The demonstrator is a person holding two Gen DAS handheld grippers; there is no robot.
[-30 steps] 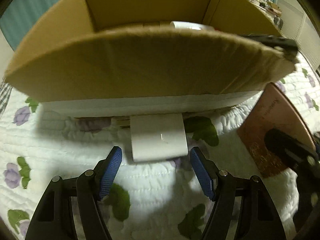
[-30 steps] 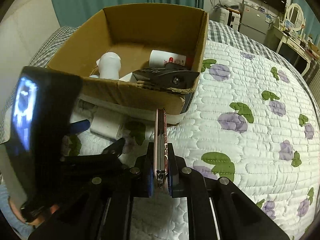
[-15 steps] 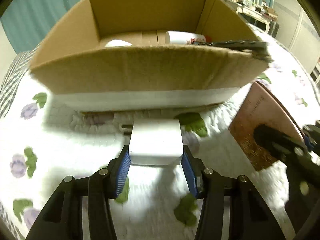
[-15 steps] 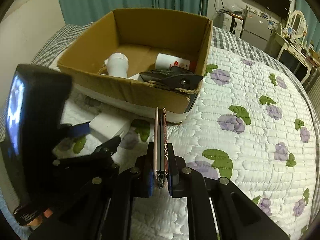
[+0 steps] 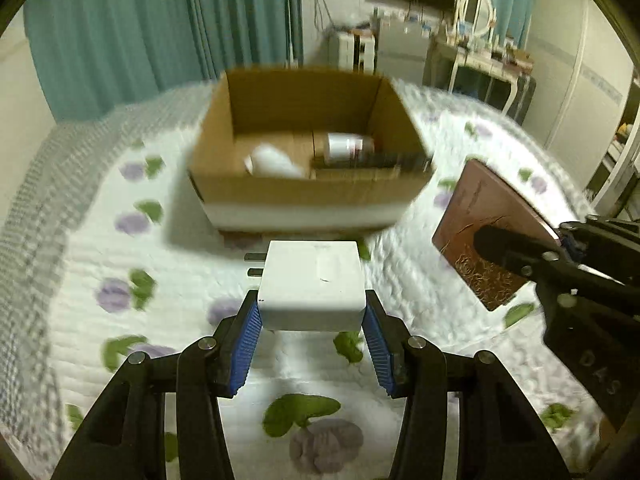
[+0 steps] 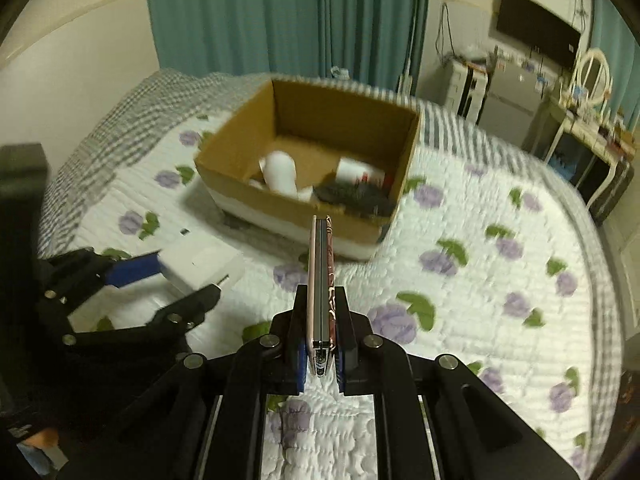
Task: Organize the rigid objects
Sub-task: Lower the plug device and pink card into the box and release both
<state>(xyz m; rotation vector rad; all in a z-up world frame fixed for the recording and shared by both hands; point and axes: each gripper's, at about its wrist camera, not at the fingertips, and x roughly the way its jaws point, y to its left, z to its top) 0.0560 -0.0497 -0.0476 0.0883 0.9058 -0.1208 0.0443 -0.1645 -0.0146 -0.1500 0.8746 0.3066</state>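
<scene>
The left gripper [image 5: 312, 318] is closed on a white plug adapter [image 5: 312, 284], its blue ribbed pads [image 5: 246, 336] pressing the block's two side faces near its rear edge, so most of the adapter juts forward past the fingertips with two metal prongs [image 5: 253, 264] sticking out to the left; it is held up off the quilted bedspread [image 5: 168, 280], clear of the fabric on all sides. Ahead of it sits the open cardboard box [image 5: 308, 196], its near wall low and its top edge unobstructed, with a strip of quilt showing between the adapter's front edge and the box. Inside lie a white bottle [image 5: 272, 164] toward the left, a white container with a red label [image 5: 346, 145] farther back, and a dark object [image 6: 352, 196] along the near right corner, leaving bare cardboard floor at the back left. The right gripper [image 6: 320, 344] is clamped tight on a thin pink phone with a patterned case [image 6: 320, 280], held on edge so its narrow side points toward the box's near right corner; in the left wrist view its brown patterned back [image 5: 488, 236] tilts up just right of the box. The two grippers are near each other, side by side in front of the box, with wide flowered quilt lying free to the right
</scene>
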